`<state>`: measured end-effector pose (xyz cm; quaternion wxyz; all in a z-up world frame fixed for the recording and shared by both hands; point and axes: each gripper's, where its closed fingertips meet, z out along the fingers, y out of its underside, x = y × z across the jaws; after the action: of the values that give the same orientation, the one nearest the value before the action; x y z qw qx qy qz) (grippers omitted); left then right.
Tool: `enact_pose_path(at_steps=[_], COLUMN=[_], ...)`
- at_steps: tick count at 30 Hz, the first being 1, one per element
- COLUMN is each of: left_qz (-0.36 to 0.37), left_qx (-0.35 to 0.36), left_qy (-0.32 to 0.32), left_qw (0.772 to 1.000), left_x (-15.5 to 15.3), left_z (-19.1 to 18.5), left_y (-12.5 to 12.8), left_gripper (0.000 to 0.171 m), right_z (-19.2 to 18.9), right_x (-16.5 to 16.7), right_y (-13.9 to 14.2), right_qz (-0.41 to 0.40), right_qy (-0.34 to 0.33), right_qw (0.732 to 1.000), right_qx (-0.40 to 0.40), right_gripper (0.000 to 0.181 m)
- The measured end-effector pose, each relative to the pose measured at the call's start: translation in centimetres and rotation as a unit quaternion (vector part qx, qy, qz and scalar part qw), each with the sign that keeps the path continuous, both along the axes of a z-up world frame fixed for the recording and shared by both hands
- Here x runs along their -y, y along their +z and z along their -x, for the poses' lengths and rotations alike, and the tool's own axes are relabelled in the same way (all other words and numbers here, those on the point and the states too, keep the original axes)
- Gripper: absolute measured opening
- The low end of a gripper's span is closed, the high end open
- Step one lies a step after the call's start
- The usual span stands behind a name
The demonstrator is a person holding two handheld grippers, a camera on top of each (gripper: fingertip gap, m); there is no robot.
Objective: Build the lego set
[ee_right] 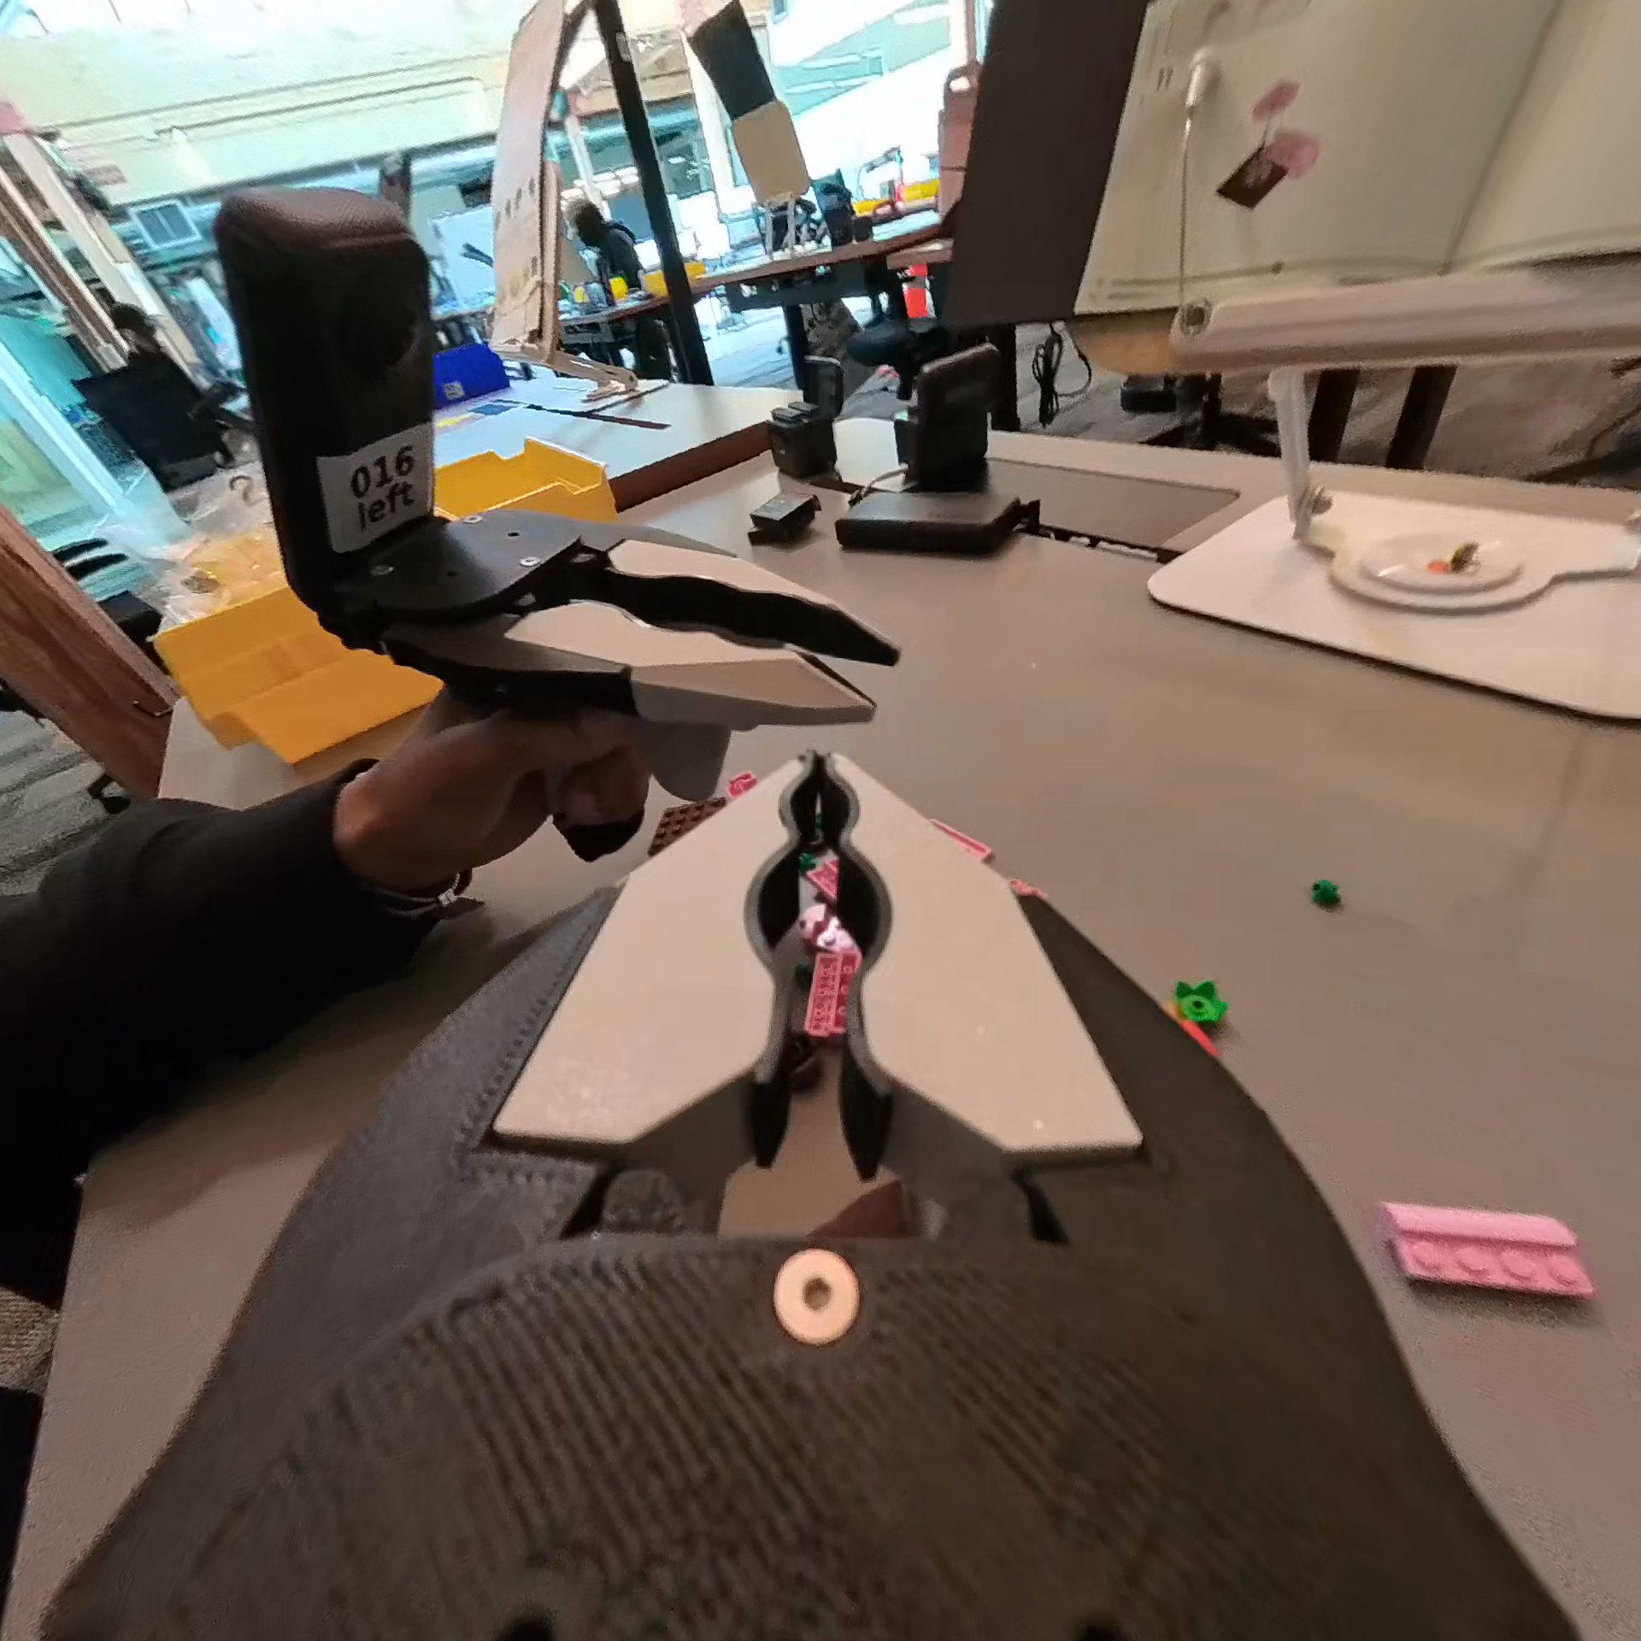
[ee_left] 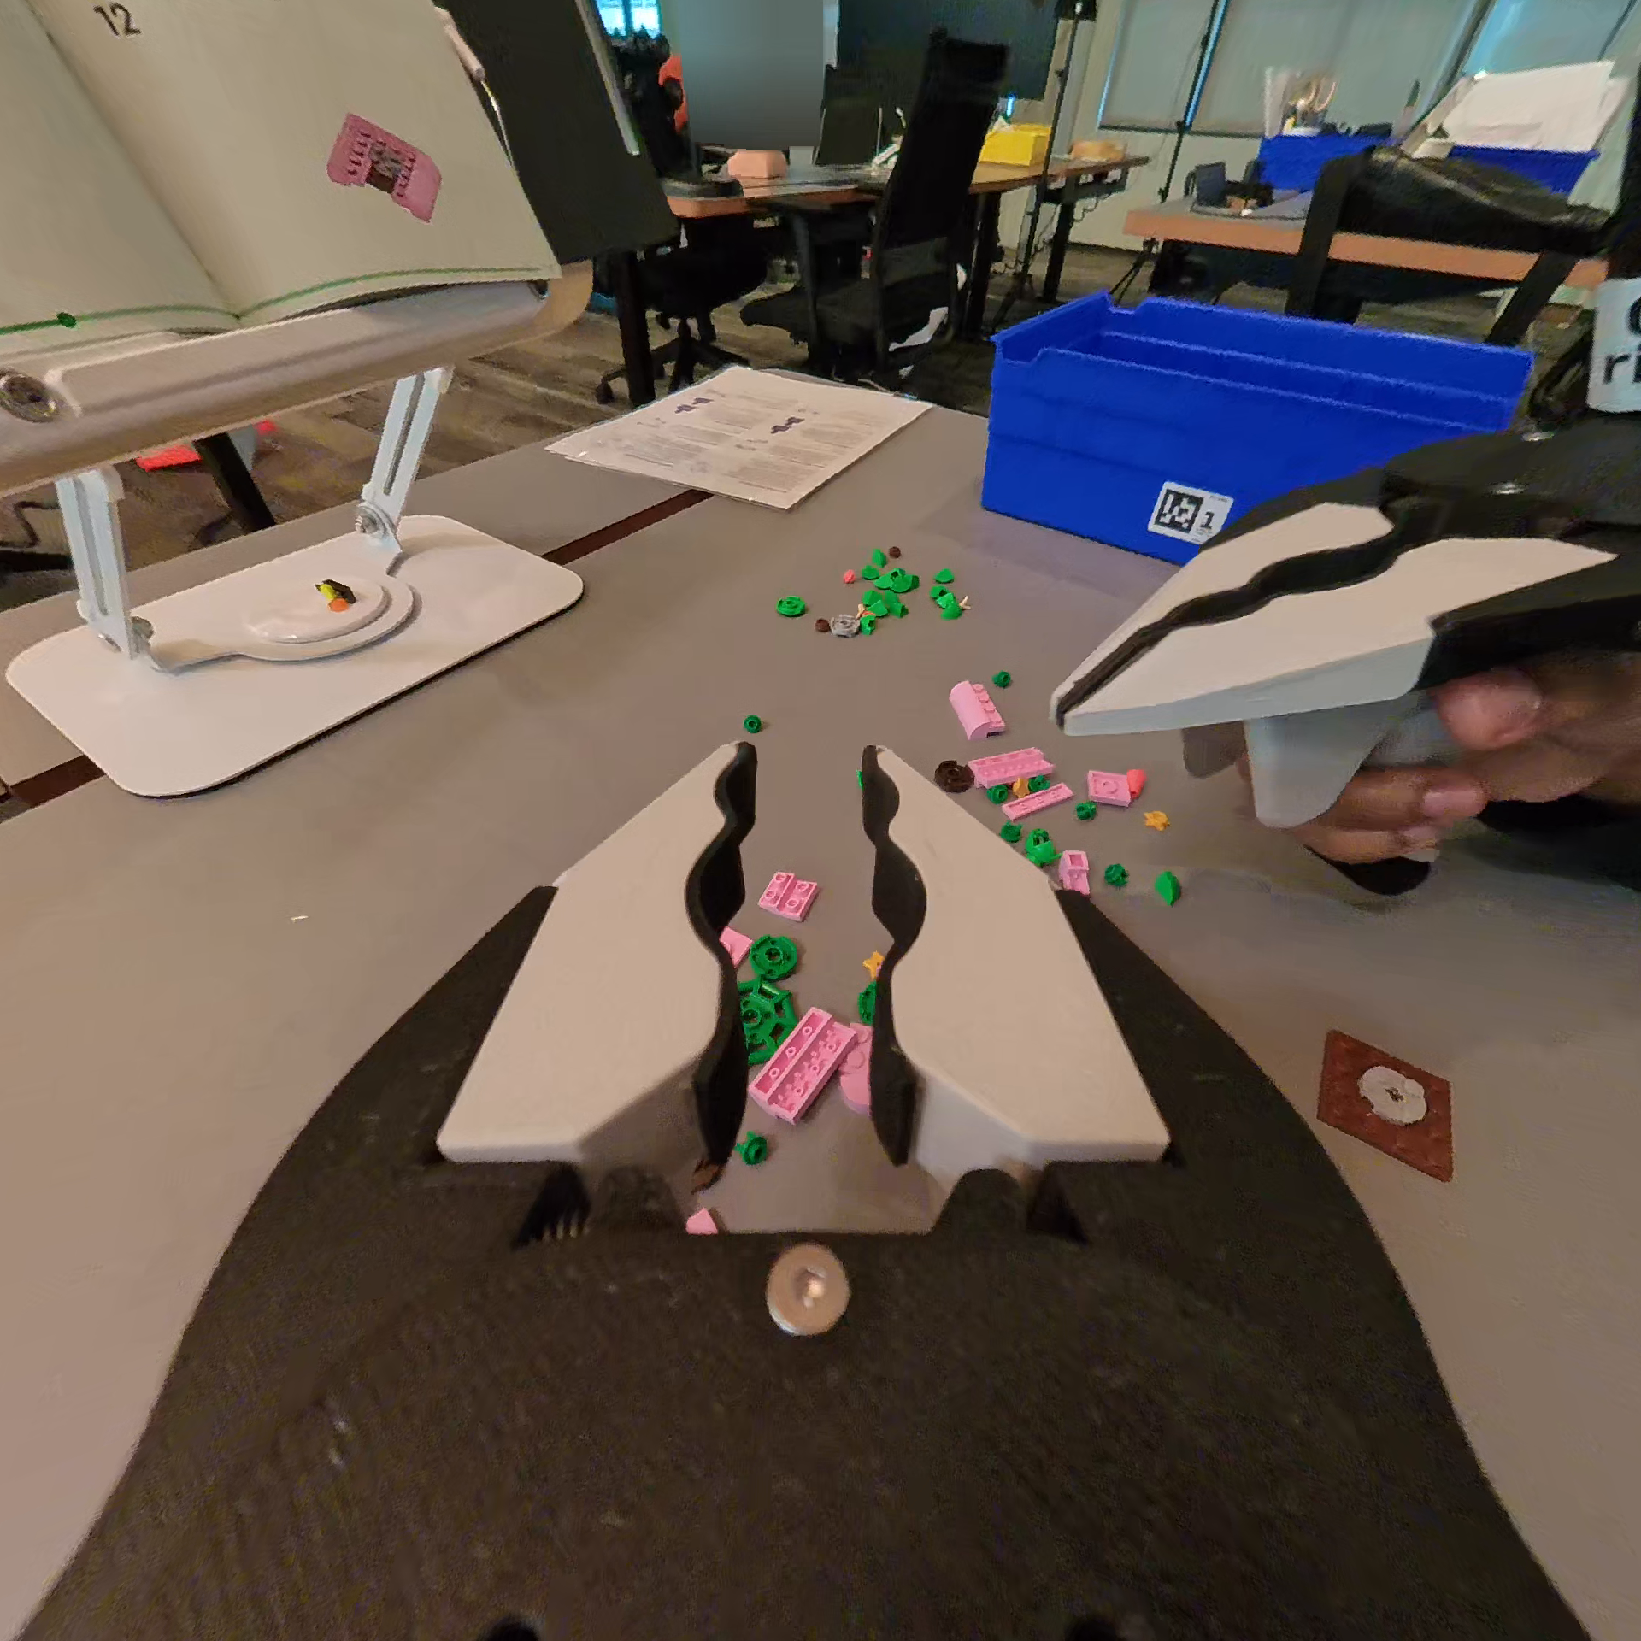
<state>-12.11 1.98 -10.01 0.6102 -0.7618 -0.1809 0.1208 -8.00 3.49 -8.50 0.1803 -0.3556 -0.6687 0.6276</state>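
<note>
From the left wrist view, the left claw (ee_left: 808, 755) hangs released above the grey surface (ee_left: 444, 888), its tips parted over a scatter of small pink and green lego pieces (ee_left: 790, 1021). The right claw (ee_left: 1066, 710) hovers nearby with tips together, empty. A white metal book stand (ee_left: 293, 622) holds the open instruction booklet (ee_left: 266, 178); a blue plastic bin (ee_left: 1243, 417) sits behind.

From the right wrist view, the right claw (ee_right: 821, 764) is clenched on nothing, above pink plates (ee_right: 830, 994). A long pink lego plate (ee_right: 1483, 1252) lies apart to the right.
</note>
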Motion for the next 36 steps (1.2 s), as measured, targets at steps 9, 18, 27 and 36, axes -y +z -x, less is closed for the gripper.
enact_pose_path(at_steps=[9,18,27,36], left_qz=[-0.007,-0.015,-0.004,-0.04], left_qx=[0.049,0.043,0.038,0.072], left_qy=[-0.007,-0.023,-0.022,-0.029], left_qw=[0.999,0.999,0.999,0.996], left_x=[0.7,0.2,0.3,0.3], left_z=[0.5,-0.7,-0.8,-0.7], left_y=[-1.2,-0.2,-0.5,-0.2], left_gripper=[0.021,0.022,0.023,0.024], right_z=[0.0,-0.3,-1.3,-0.9], right_x=[1.0,0.7,2.4,1.2], right_y=[-1.3,0.8,-1.6,0.0], right_qz=[-0.03,0.026,-0.034,0.022], right_qy=[-0.016,-0.027,0.026,0.002], right_qw=[0.999,0.998,0.997,0.998], right_qx=[-0.005,-0.047,-0.072,-0.054], right_gripper=[0.0,0.0,0.0,0.0])
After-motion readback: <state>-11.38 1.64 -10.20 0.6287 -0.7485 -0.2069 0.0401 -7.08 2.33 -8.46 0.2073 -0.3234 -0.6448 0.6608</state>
